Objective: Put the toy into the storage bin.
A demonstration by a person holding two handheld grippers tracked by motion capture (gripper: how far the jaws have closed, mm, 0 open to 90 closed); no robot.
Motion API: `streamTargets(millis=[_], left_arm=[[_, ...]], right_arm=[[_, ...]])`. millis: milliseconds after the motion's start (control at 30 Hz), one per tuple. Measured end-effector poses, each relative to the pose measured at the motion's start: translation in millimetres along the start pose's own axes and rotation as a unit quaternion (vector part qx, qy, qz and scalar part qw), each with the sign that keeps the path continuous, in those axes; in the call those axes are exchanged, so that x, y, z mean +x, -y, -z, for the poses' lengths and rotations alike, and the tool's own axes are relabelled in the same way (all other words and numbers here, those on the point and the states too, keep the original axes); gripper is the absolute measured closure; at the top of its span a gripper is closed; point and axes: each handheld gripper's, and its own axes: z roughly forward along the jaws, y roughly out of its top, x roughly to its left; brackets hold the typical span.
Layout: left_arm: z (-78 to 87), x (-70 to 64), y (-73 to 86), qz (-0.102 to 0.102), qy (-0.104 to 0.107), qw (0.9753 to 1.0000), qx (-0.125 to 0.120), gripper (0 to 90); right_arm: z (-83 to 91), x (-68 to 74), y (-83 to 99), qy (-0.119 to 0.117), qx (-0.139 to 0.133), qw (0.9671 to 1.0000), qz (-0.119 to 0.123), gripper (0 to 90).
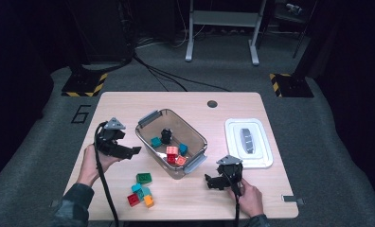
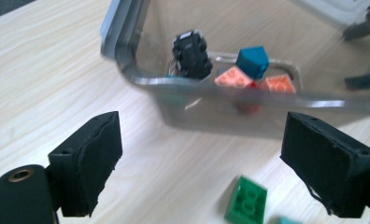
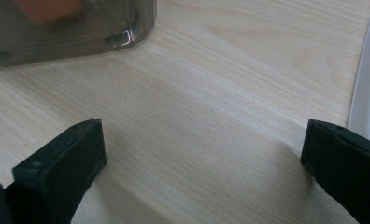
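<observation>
A clear plastic bin [image 1: 147, 137] stands mid-table. It holds a black toy car [image 1: 166, 135] and teal, pink, red and orange bricks. My left gripper [image 1: 131, 152] hovers open just left of the bin. In the left gripper view its open jaws [image 2: 202, 154] frame the bin wall [image 2: 211, 100], the toy car [image 2: 191, 53] and a green brick [image 2: 246, 199] lying on the table below. My right gripper [image 1: 213, 181] sits open near the bin's front right corner. Between its jaws [image 3: 202, 144] is bare wood, with the bin corner [image 3: 127, 35] ahead.
Several loose bricks lie in front of the bin: green [image 1: 144, 178], teal [image 1: 138, 188], red [image 1: 133, 199], orange [image 1: 148, 201]. A white lid [image 1: 233, 142] with a grey handle rests at the right; its edge [image 3: 367, 84] is beside my right jaw. A cable hole [image 1: 212, 103] is at the back.
</observation>
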Motion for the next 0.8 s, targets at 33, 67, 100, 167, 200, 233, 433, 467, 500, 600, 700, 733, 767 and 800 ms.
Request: streamTargets(millis=[33, 67, 100, 167, 200, 233, 433, 467, 500, 600, 700, 733, 767, 800], left_arm=[[0.6, -0.3, 3.3, 0.0, -0.001, 1.0, 0.0, 11.9], [1.4, -0.8, 7.6, -0.002, -0.003, 1.0, 0.004, 11.4], [1.5, -1.6, 11.6, -0.002, -0.006, 1.0, 0.007, 10.7], [1.1, -3.4, 19.1, -0.004, -0.005, 0.9999, 0.01, 9.5], [0.5, -4.7, 22.7, -0.004, -0.004, 0.9999, 0.011, 9.3], [-0.1, -6.4, 26.4, -0.005, -0.003, 0.9999, 0.012, 8.6], [-11.7, -17.2, 48.5, -0.009, 0.001, 0.9996, 0.026, 4.3], [-15.5, -18.1, 51.9, -0.009, 0.0, 0.9996, 0.026, 3.9], [-17.9, -18.4, 54.5, -0.007, 0.003, 0.9995, 0.031, 3.2], [-26.9, -20.1, 63.9, -0.002, 0.005, 0.9996, 0.027, 2.5], [-34.3, -23.1, 71.7, -0.015, 0.002, 0.9994, 0.031, 4.5], [-36.9, -23.7, 73.9, -0.014, 0.007, 0.9992, 0.036, 5.3], [-40.5, -24.5, 76.2, -0.014, 0.005, 0.9992, 0.036, 6.4], [-43.7, -24.9, 77.8, -0.015, 0.007, 0.9991, 0.039, 7.2]], right_arm=[[0.0, 0.3, 0.0, 0.0, 0.0, 1.0, -0.001, 0.0], [0.0, 0.1, 0.0, 0.0, 0.0, 1.0, 0.0, 0.0], [0.1, 0.4, 0.0, 0.0, 0.001, 1.0, -0.002, 0.0], [0.0, 0.0, 0.0, 0.0, 0.0, 1.0, 0.0, 0.0], [0.0, 0.1, 0.0, 0.0, 0.0, 1.0, 0.0, 0.0], [0.0, 0.0, 0.0, 0.0, 0.0, 1.0, 0.0, 0.0], [0.0, 0.1, 0.0, 0.0, 0.0, 1.0, 0.0, 0.0], [0.0, 0.1, 0.0, 0.0, 0.0, 1.0, -0.001, 0.0], [0.0, 0.1, 0.0, 0.0, 0.0, 1.0, 0.0, 0.0], [0.1, 0.3, 0.0, 0.0, 0.001, 1.0, -0.001, 0.0], [0.0, 0.2, 0.0, 0.0, 0.0, 1.0, -0.001, 0.0], [0.0, 0.2, 0.0, 0.0, 0.0, 1.0, -0.001, 0.0], [0.0, 0.1, 0.0, 0.0, 0.0, 1.0, 0.0, 0.0], [0.0, 0.2, 0.0, 0.0, 0.001, 1.0, -0.001, 0.0]])
